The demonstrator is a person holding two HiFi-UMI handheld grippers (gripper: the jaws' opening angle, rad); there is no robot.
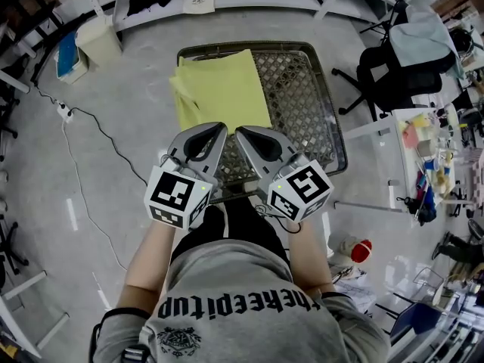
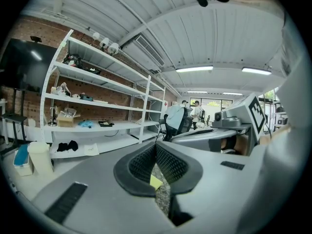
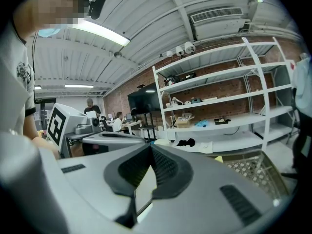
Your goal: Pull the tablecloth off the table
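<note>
Currently: pale yellow fabric tablecloth [image 1: 223,89], plain and matte, smooth across its middle and rumpled into folds along its left side. It lies on the left part of the dark metal mesh-topped counter [image 1: 306,108]; the right part of the mesh is uncovered.

Left tongs [image 1: 221,129] and right tongs [image 1: 240,133] sit side by side over the counter's near edge, tips just beside each other. Each has its jaws pressed together with nothing gripped.

Head view alone gives the cloth's whole outline. Left gripper view shows only a yellow sliver of it below the closed tips, over mesh. Right gripper view shows the mesh top, a small yellow corner, and white metal shelving [image 3: 219,106] against a brick wall.
</note>
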